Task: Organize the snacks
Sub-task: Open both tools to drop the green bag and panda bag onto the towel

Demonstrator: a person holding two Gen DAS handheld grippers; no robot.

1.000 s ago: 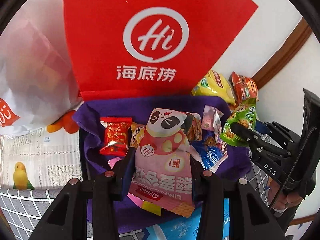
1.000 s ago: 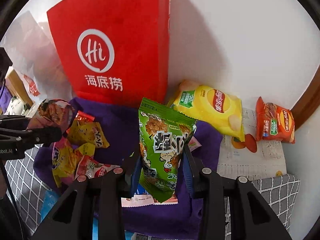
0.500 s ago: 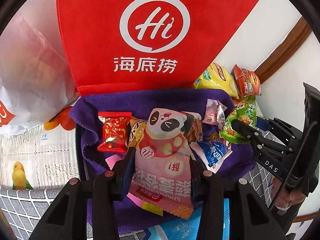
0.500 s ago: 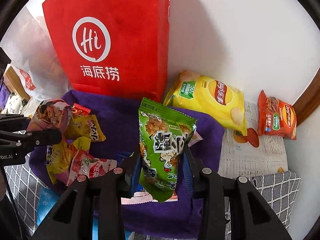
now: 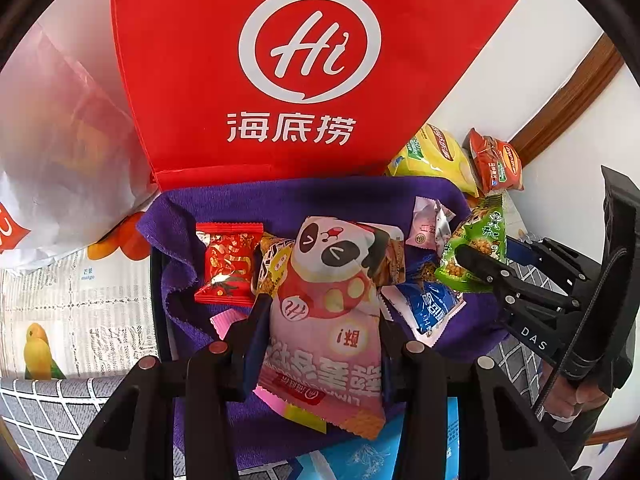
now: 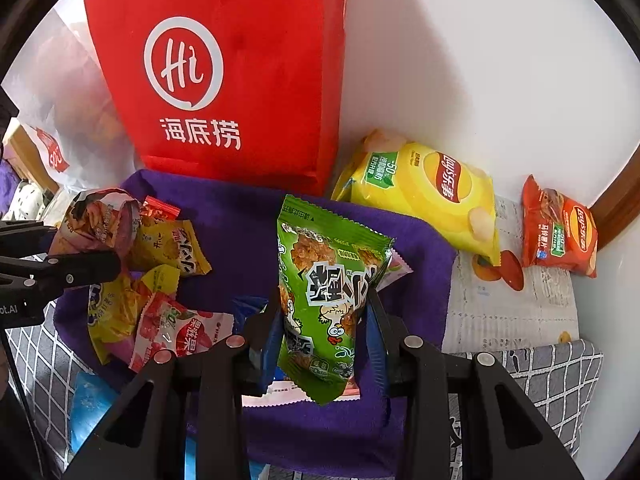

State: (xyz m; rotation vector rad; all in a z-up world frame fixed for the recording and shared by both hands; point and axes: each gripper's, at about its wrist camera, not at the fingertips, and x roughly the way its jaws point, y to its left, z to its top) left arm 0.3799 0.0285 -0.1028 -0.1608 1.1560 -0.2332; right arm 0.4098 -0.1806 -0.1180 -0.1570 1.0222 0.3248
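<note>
My left gripper [image 5: 322, 312] is shut on a pink panda snack packet [image 5: 324, 320], held above the purple cloth [image 5: 280, 204]. My right gripper [image 6: 324, 304] is shut on a green snack packet [image 6: 324, 292], also seen in the left wrist view [image 5: 476, 248]. Loose snacks lie on the cloth: a red packet [image 5: 228, 264], a blue packet [image 5: 432, 304], yellow packets [image 6: 172, 244] and a strawberry packet [image 6: 176, 332]. A tall red Hi bag [image 5: 280, 72] stands behind the cloth.
A yellow chip bag [image 6: 424, 192] and an orange chip bag [image 6: 560, 228] lie against the white wall at the right. A white plastic bag [image 5: 60, 140] sits left of the red bag. A grey checked cushion [image 6: 540, 368] edges the front.
Both grippers have risen and drawn slightly closer to the red bag, each still holding its packet. The snacks on the cloth have not moved.
</note>
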